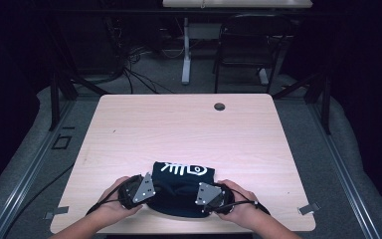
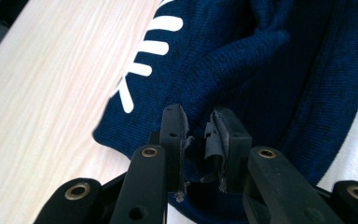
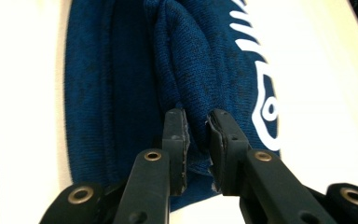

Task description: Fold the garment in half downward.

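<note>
My left tongs (image 2: pixel 196 140) pinch a fold at one end of the dark blue knit cloth (image 1: pixel 181 186); my right tongs (image 3: pixel 196 140) pinch a ridge at the opposite end. Gripping both ends likely keeps the fold aligned. The cloth lies at the near edge of the tabletop (image 1: pixel 179 124). The gripper views show the pinched knit; the high view shows the white lettering (image 1: pixel 184 170) whole.

Dim rm: grey carpet (image 1: pixel 40 124), black chair (image 1: pixel 248 45) & white desk leg (image 1: pixel 185 55) behind light wood table (image 1: pixel 179 129), cables (image 1: pixel 129 64) on floor.
</note>
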`<state>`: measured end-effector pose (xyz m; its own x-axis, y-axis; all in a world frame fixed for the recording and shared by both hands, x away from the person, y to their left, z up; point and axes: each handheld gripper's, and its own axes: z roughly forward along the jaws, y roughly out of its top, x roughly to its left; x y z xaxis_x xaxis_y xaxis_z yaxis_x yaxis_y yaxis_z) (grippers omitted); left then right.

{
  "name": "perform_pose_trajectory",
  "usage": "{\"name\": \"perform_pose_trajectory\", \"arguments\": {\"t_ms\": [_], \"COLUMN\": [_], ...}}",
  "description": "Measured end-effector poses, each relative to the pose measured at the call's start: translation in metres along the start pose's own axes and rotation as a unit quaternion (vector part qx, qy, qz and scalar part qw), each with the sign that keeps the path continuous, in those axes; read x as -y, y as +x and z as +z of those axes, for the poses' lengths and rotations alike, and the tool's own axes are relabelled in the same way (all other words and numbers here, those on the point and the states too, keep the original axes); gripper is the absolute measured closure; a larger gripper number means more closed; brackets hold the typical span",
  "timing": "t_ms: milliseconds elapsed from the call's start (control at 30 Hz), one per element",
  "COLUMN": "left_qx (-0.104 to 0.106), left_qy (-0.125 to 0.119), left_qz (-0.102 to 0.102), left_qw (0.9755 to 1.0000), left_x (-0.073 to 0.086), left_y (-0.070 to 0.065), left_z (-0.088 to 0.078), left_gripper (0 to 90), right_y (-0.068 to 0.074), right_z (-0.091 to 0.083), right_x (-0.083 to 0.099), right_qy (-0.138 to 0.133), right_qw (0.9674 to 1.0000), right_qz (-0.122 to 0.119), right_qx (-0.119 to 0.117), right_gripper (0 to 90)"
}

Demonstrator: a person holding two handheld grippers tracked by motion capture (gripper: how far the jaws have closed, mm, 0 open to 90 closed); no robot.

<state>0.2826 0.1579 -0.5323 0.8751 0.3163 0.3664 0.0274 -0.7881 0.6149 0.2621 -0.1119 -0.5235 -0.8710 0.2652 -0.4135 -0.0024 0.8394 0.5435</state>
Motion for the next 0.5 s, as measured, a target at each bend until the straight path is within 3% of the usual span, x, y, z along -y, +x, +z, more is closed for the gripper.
{"name": "perform_pose_trajectory", "arguments": {"t_ms": [200,300,400,500], "left_qx": [0.017,0.017,0.017,0.014], "left_qy": [-0.003,-0.006,-0.012,-0.022], "left_qz": [-0.011,-0.019,-0.027,-0.028], "left_qw": [0.9998,0.9997,0.9994,0.9993], "left_x": [0.009,0.011,0.01,0.004], "left_y": [-0.007,-0.008,-0.006,-0.003], "left_z": [0.001,0.0,-0.005,-0.015], "left_gripper": [72.9,71.6,69.7,68.4], "right_y": [0.011,0.014,0.014,0.014], "right_z": [0.006,0.006,0.002,-0.007], "right_x": [0.005,0.007,0.007,0.005], "right_qy": [0.003,-0.008,-0.005,-0.026], "right_qw": [0.9999,0.9998,0.9997,0.9992], "right_qz": [0.001,0.015,0.015,0.026], "right_qx": [-0.01,-0.012,-0.017,-0.019], "right_gripper": [76.6,76.4,75.0,72.3]}}
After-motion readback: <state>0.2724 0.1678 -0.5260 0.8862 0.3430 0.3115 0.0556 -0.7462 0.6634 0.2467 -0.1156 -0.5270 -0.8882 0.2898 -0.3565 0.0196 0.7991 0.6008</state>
